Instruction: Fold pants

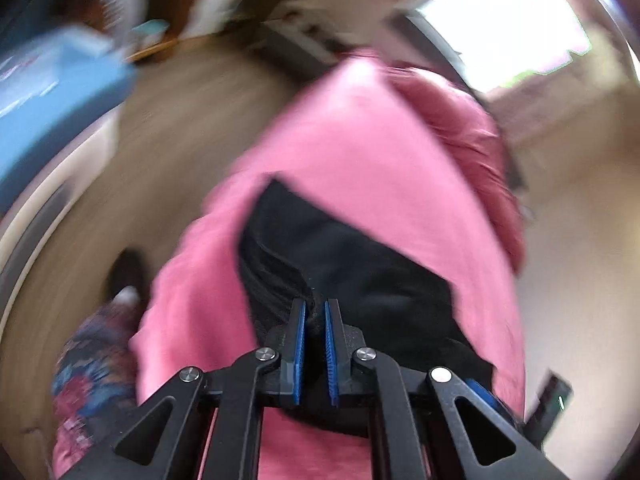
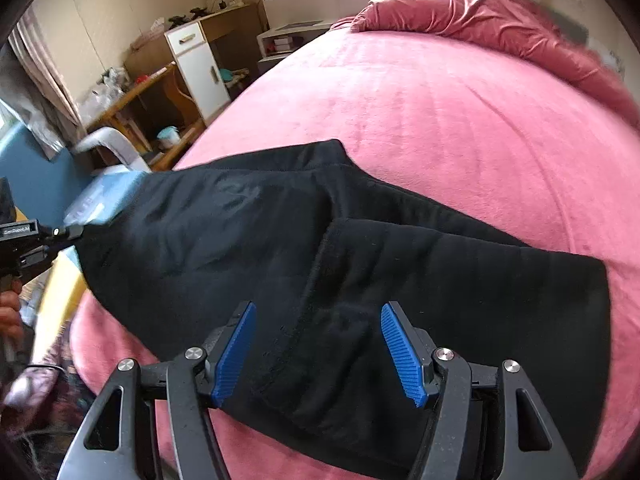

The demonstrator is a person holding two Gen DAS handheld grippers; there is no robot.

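Black pants (image 2: 360, 264) lie partly folded across a pink bed cover (image 2: 460, 120). My right gripper (image 2: 318, 312) is open just above the near part of the pants, empty. My left gripper (image 1: 315, 312) is shut on an edge of the black pants (image 1: 360, 264), with cloth bunched between its blue pads; its view is motion-blurred. In the right wrist view the left gripper (image 2: 74, 232) holds the pants' left end, lifted off the bed's edge.
A crumpled dark pink blanket (image 2: 480, 20) lies at the bed's far end. A white cabinet (image 2: 198, 68), wooden shelves (image 2: 132, 108) and a blue chair (image 2: 36, 176) stand left of the bed. Wooden floor (image 1: 180, 140) lies beside the bed.
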